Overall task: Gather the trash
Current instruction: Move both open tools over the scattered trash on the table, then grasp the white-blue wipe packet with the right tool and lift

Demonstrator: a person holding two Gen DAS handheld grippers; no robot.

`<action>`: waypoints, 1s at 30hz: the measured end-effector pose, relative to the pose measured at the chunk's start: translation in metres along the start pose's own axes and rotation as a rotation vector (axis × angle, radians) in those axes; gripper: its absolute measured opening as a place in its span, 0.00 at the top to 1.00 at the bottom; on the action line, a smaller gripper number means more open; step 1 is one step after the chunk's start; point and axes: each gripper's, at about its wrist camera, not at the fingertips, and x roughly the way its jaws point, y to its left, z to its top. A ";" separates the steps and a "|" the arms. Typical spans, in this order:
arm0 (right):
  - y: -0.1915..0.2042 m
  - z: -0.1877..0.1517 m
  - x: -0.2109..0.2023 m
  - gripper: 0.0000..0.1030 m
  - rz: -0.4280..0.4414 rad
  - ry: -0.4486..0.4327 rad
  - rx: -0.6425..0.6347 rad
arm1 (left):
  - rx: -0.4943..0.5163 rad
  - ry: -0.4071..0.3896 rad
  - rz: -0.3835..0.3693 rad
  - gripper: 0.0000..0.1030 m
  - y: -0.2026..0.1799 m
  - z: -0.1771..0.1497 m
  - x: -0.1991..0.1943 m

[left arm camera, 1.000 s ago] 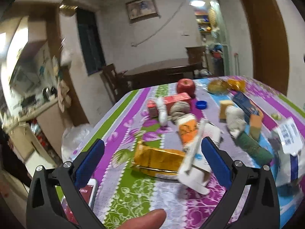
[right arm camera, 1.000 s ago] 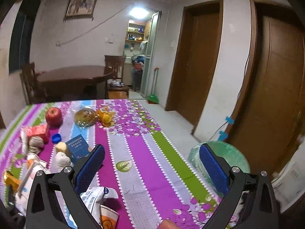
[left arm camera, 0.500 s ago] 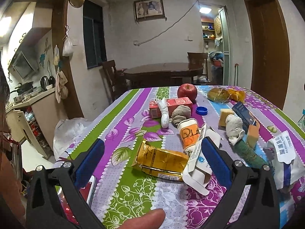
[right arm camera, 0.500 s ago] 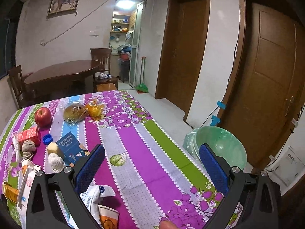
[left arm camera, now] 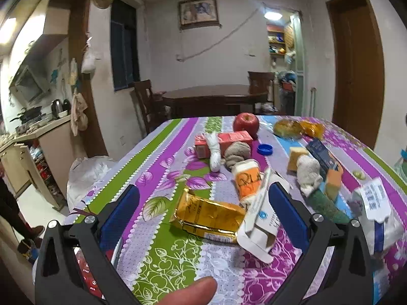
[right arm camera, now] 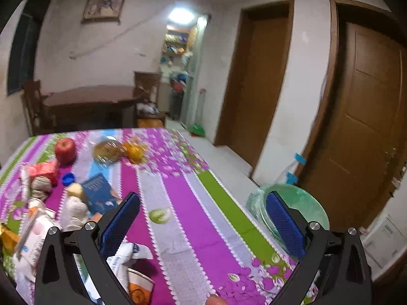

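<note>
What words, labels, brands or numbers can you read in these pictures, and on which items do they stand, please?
No text reads clearly.
White carton: blue logo and print, too small to read.
White packet: barcode and print, blurred.
Blue box: print too small to read.
Orange cup: dark marking, unreadable.
Gold packet: label unreadable.

- Foil pack (left arm camera: pixel 208 214) lies on the table (left arm camera: pixel 162 254), touching the carton (left arm camera: pixel 259 226) on its right.
- Cup (left arm camera: pixel 247 180) lies behind both.
- Apple (left arm camera: pixel 246 122) sits at the far end.
- Bin (right arm camera: pixel 292 213) stands on the floor right of the table.
</note>
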 end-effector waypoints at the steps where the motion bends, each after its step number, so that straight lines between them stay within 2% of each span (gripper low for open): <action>1: -0.001 0.001 -0.006 0.04 0.014 -0.031 -0.010 | -0.012 -0.006 0.013 0.05 0.001 0.001 0.000; 4: -0.007 0.003 -0.023 0.04 0.080 -0.092 -0.009 | -0.020 -0.009 0.052 0.05 0.000 0.002 0.003; 8: -0.014 0.007 -0.046 0.04 0.155 -0.161 -0.004 | -0.038 0.048 0.063 0.05 0.011 0.007 0.007; 10: -0.018 0.007 -0.063 0.04 0.174 -0.222 -0.005 | -0.072 0.091 0.043 0.05 0.024 0.010 0.003; 12: -0.020 0.005 -0.072 0.04 0.224 -0.235 -0.013 | -0.110 0.130 0.009 0.05 0.036 0.010 -0.002; 13: -0.019 0.003 -0.072 0.04 0.262 -0.206 -0.025 | -0.122 0.150 0.003 0.05 0.039 0.008 -0.005; 15: -0.012 -0.007 -0.060 0.04 0.349 -0.085 -0.060 | -0.129 0.211 -0.027 0.05 0.041 0.002 -0.005; 17: -0.003 -0.020 -0.048 0.04 0.380 0.002 -0.087 | -0.123 0.284 -0.082 0.05 0.039 -0.008 0.000; 18: 0.002 -0.030 -0.040 0.04 0.418 0.058 -0.088 | -0.134 0.336 -0.106 0.08 0.040 -0.015 0.003; 20: 0.010 -0.043 -0.031 0.04 0.494 0.134 -0.074 | -0.155 0.376 -0.120 0.15 0.041 -0.025 0.006; 22: 0.019 -0.054 -0.024 0.04 0.536 0.182 -0.075 | -0.184 0.420 -0.125 0.17 0.044 -0.033 0.010; 25: 0.032 -0.062 -0.013 0.04 0.541 0.242 -0.084 | -0.216 0.430 -0.132 0.19 0.048 -0.036 0.009; 28: 0.043 -0.066 0.006 0.05 0.560 0.329 -0.069 | -0.179 0.393 -0.120 0.24 0.044 -0.032 0.002; 30: 0.047 -0.070 0.021 0.16 0.573 0.362 -0.051 | -0.172 0.390 -0.134 0.30 0.042 -0.031 0.003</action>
